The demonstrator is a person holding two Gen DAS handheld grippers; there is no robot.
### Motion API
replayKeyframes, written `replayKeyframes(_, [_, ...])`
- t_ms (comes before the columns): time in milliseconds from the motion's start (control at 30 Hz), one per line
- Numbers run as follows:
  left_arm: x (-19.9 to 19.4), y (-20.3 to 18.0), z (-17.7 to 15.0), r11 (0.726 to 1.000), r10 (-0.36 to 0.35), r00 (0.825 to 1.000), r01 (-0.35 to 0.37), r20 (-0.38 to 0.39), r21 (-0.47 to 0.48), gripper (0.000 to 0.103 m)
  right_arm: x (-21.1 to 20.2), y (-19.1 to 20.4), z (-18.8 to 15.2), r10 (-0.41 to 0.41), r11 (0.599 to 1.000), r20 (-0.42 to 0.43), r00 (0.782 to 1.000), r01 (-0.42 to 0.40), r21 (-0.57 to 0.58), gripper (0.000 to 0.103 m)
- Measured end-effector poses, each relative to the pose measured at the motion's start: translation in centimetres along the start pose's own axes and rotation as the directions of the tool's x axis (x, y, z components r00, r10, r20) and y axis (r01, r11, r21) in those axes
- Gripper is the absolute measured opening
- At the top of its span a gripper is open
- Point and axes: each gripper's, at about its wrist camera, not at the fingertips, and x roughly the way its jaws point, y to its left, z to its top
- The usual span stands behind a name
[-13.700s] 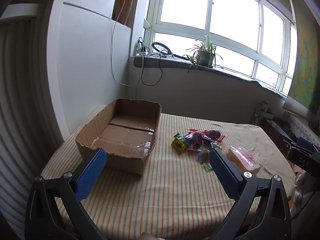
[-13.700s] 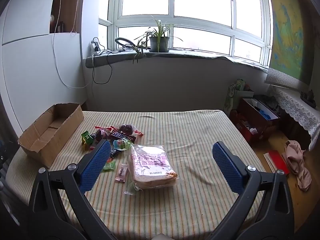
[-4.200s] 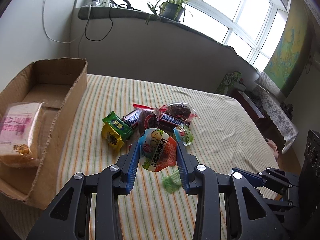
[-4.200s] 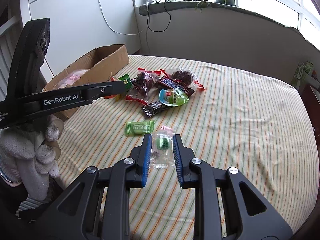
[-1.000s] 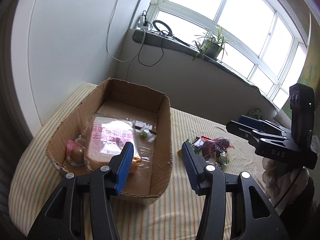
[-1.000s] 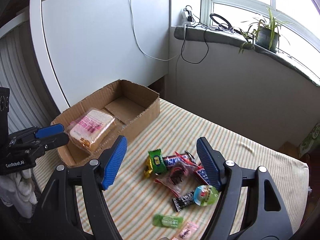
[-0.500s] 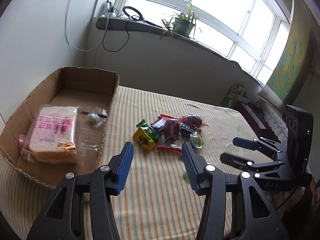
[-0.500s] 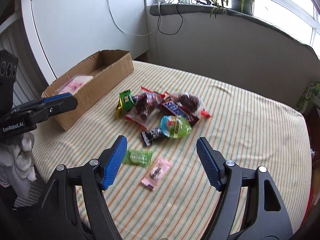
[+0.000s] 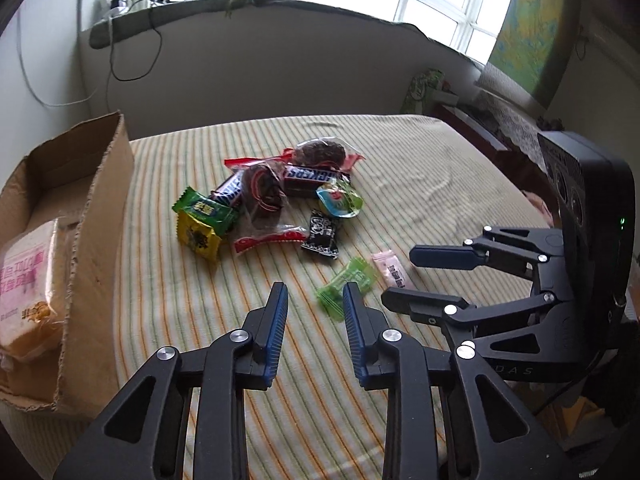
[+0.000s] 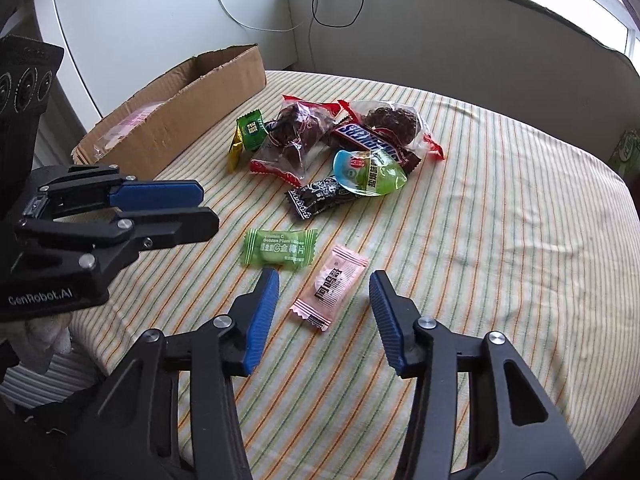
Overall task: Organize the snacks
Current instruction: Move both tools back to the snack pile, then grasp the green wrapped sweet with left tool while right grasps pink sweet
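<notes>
L tongs (image 9: 314,292) part-open, nothing btwn pads; jaws have just been closing. Green candy (image 9: 347,283) lies on the striped bed (image 9: 420,184) just past the R-side finger tip, not clamped. R tongs (image 10: 324,280) also apart, jaws have just been closing; pink sachet (image 10: 331,286) sits flat btwn the tips, pads not pressing it. Green candy just beside pink sachet, apart. Snack pile (image 10: 340,140) (Snickers, dark pastries in clear bags, green jelly cup, black wrapper) further back, mid-bed. Cardboard box (image 9: 100,216) at L edge w/ bagged bread (image 9: 24,280) inside.
</notes>
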Motion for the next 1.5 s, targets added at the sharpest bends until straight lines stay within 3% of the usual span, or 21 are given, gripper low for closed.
replayKeyframes(333, [2.5,-1.5,0.5,0.991,-0.009,0.996,0.021,-0.093,0.132,0.025,0.8,0.1,-0.1,-0.038,0.999,-0.011,0.999,0.038,-0.039,0.041])
replayKeyframes(567, [3.4,-1.9,1.1,0.982,-0.003,0.993,0.025,-0.117,0.185,0.025,0.5,-1.4,0.0,-0.040,0.999,-0.016,0.999,0.040,-0.031,0.023])
replayKeyframes(867, [4.4,-2.6,1.1,0.961,0.023,0.986,0.023,-0.163,0.275,0.025,0.8,-2.0,0.4,-0.026,0.999,-0.020,0.999,0.025,-0.048,0.022])
replayKeyframes(1133, [4.4,-2.7,1.0,0.966,0.039,0.991,-0.005,-0.125,0.259,0.021,1.2,-1.7,0.8,-0.041,0.997,-0.013,0.999,0.040,-0.065,0.021])
replayKeyframes(1500, [2.4,-1.5,1.1,0.987,0.015,0.998,-0.004,-0.063,0.163,0.021,-0.2,-2.1,0.8,-0.048,0.998,0.010,0.999,0.049,-0.027,0.021])
